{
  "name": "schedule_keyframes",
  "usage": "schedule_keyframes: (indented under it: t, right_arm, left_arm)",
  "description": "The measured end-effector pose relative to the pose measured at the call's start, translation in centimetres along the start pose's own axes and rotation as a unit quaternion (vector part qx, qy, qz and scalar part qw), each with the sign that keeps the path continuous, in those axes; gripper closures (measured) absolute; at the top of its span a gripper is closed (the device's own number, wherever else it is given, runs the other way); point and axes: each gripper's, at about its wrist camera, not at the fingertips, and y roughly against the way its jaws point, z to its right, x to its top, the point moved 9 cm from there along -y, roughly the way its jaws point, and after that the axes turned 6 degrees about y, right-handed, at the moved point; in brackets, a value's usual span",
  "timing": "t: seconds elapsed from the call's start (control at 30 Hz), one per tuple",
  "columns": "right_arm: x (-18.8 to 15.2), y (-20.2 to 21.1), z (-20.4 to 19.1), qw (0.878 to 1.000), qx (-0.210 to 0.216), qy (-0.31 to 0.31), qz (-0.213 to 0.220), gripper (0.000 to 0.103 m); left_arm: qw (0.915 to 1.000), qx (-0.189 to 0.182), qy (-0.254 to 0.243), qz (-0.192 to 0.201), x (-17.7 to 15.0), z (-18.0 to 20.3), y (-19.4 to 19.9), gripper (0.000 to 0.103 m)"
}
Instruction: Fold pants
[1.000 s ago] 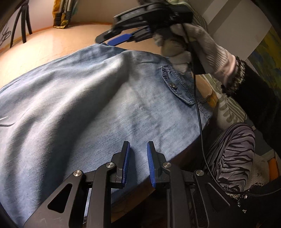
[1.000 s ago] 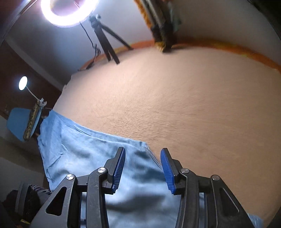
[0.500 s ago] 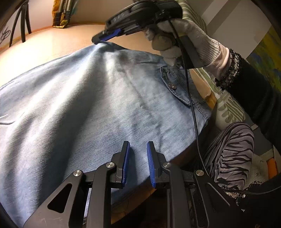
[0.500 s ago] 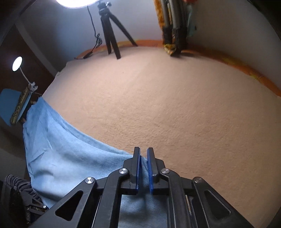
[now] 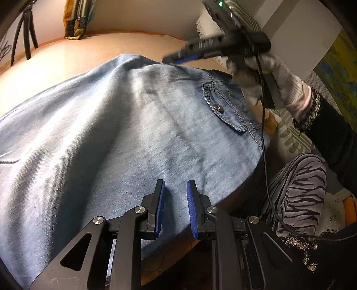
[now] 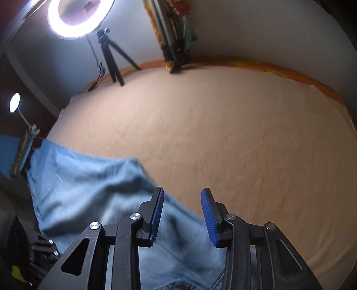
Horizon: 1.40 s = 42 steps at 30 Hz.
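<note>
Light blue denim pants lie spread over a tan table, with a buttoned back pocket at the right. My left gripper is open and empty, hovering over the near hem of the denim. My right gripper is open and empty, just above the far edge of the pants. It also shows in the left wrist view, blurred, held by a gloved hand above the far side of the pants.
A ring light on a black tripod stands at the table's far edge. A bundle of rolled items leans on the wall. A small lamp is at the left. The person's striped trousers are at the right.
My right gripper closed on the far edge of the pants half a second ago, then opened and let it go. It has lifted and moved right. The left gripper has stayed still.
</note>
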Motion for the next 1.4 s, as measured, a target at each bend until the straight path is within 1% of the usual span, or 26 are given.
schedule_keyframes:
  t: [0.07,0.13,0.2,0.27,0.3,0.37,0.47,0.53,0.63,0.7,0.77,0.83,0.87,0.9,0.93,1.0,1.1,1.17,1.23,1.3,1.33,1.4]
  right_arm:
    - [-0.9,-0.4,-0.1,0.999,-0.034,0.027,-0.014,0.066]
    - [-1.1,-0.1,-0.1,0.999,-0.041,0.028,-0.012,0.066]
    - [-0.8,0.6,-0.2,0.998,-0.058,0.029,-0.003,0.066]
    - [-0.5,1.7,-0.9,0.998,-0.054,0.027,0.013,0.066]
    - [-0.2,2.4,-1.4,0.998,-0.049,0.026,0.024,0.066]
    - [0.4,3.7,-2.3,0.998,-0.043,0.025,0.043,0.066]
    - [1.4,5.4,-4.3,0.997,-0.027,0.025,0.068,0.065]
    - [2.0,6.2,-5.9,0.996,-0.013,0.024,0.081,0.064]
    - [2.9,6.8,-9.1,0.995,0.014,0.031,0.09,0.062]
    - [3.5,6.9,-11.6,0.994,0.024,0.048,0.094,0.06]
    - [4.0,7.1,-14.4,0.992,0.04,0.066,0.097,0.058]
    - [4.7,7.1,-17.7,0.989,0.058,0.09,0.102,0.055]
    - [5.0,7.0,-19.0,0.988,0.064,0.1,0.103,0.053]
    - [5.4,6.9,-20.9,0.985,0.072,0.114,0.105,0.052]
    - [5.7,6.7,-22.6,0.983,0.081,0.127,0.106,0.052]
    - [6.0,6.4,-25.6,0.978,0.093,0.15,0.106,0.05]
    - [6.7,5.6,-30.6,0.97,0.114,0.186,0.105,0.049]
    - [6.9,5.1,-33.4,0.965,0.123,0.206,0.105,0.049]
    - [7.4,4.4,-36.3,0.96,0.131,0.225,0.104,0.048]
    - [7.8,3.7,-39.3,0.954,0.141,0.244,0.102,0.048]
    - [7.9,3.3,-40.7,0.951,0.145,0.252,0.101,0.048]
    - [8.2,2.6,-43.8,0.946,0.155,0.268,0.1,0.048]
  left_arm:
    - [0.9999,0.007,0.008,0.006,0.2,-0.4,0.6,0.085]
    - [0.9994,0.01,0.02,0.025,0.8,-1.0,1.9,0.085]
    - [0.9978,0.014,0.036,0.053,1.5,-2.1,4.0,0.085]
    - [0.9951,0.022,0.049,0.083,2.0,-3.2,6.4,0.084]
    - [0.993,0.029,0.058,0.099,2.2,-4.0,7.8,0.078]
    - [0.988,0.041,0.077,0.127,2.2,-5.6,10.2,0.069]
    - [0.9775,0.062,0.113,0.167,1.9,-8.7,13.9,0.068]
    - [0.9682,0.083,0.136,0.193,1.5,-11.0,16.4,0.068]
    - [0.9535,0.111,0.171,0.222,0.7,-14.8,20.1,0.068]
    - [0.9423,0.131,0.194,0.239,-0.3,-17.2,22.7,0.068]
    - [0.9321,0.153,0.217,0.247,-1.7,-19.6,24.8,0.068]
    - [0.9172,0.19,0.241,0.254,-3.8,-22.4,27.1,0.068]
    - [0.9092,0.203,0.255,0.259,-4.9,-23.9,28.3,0.068]
    - [0.8988,0.217,0.274,0.265,-6.4,-25.8,29.7,0.068]
    - [0.8907,0.227,0.287,0.269,-7.4,-26.7,30.4,0.068]
    - [0.8691,0.248,0.323,0.282,-10.2,-29.8,32.6,0.068]
    - [0.8407,0.258,0.375,0.294,-14.0,-33.8,34.9,0.068]
    - [0.8241,0.269,0.401,0.296,-16.3,-36.1,36.1,0.068]
    - [0.8084,0.272,0.427,0.299,-18.3,-38.3,37.1,0.068]
    - [0.7955,0.27,0.45,0.302,-20.2,-40.4,38.0,0.068]
    - [0.7893,0.269,0.46,0.305,-21.0,-40.8,38.2,0.068]
    - [0.7802,0.26,0.476,0.311,-21.9,-42.2,38.7,0.068]
